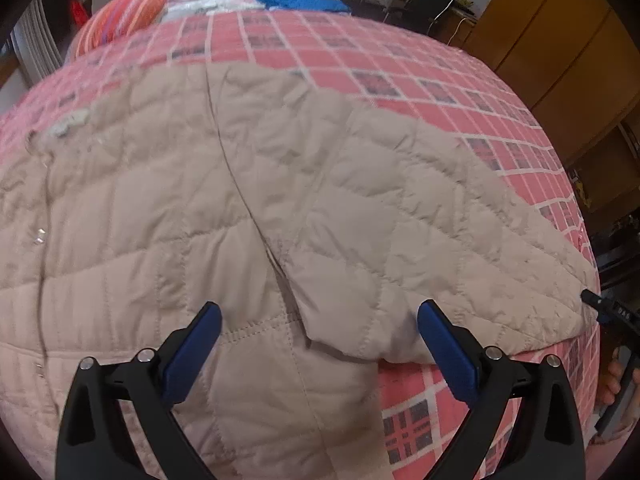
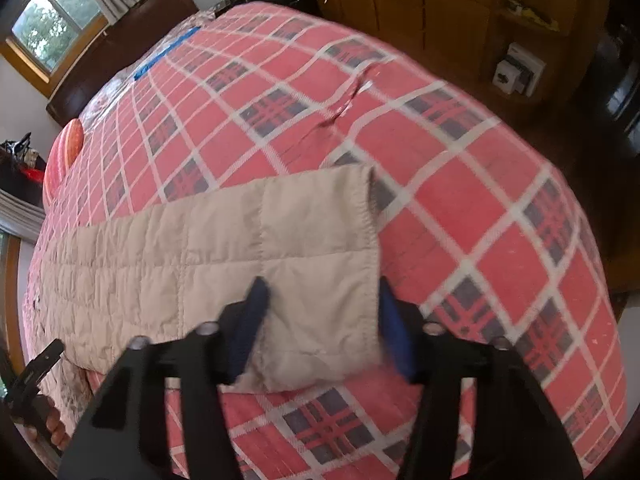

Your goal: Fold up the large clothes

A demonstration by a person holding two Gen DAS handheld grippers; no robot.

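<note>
Plaid bed (image 2: pixel 480 208), jacket cuff (image 2: pixel 320 280) between right gripper (image 2: pixel 320 320)

A bed with a red plaid cover (image 2: pixel 460 200) carries a beige quilted coat (image 1: pixel 240 208) and a striped pillow (image 1: pixel 120 12).

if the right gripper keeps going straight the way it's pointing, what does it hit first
Most likely the beige quilted jacket's sleeve: the open right gripper straddles its cuff end, with the plaid bedspread beyond.

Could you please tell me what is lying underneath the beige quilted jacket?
The beige quilted jacket lies on a red plaid bedcover; whatever is beneath its middle is covered.
</note>
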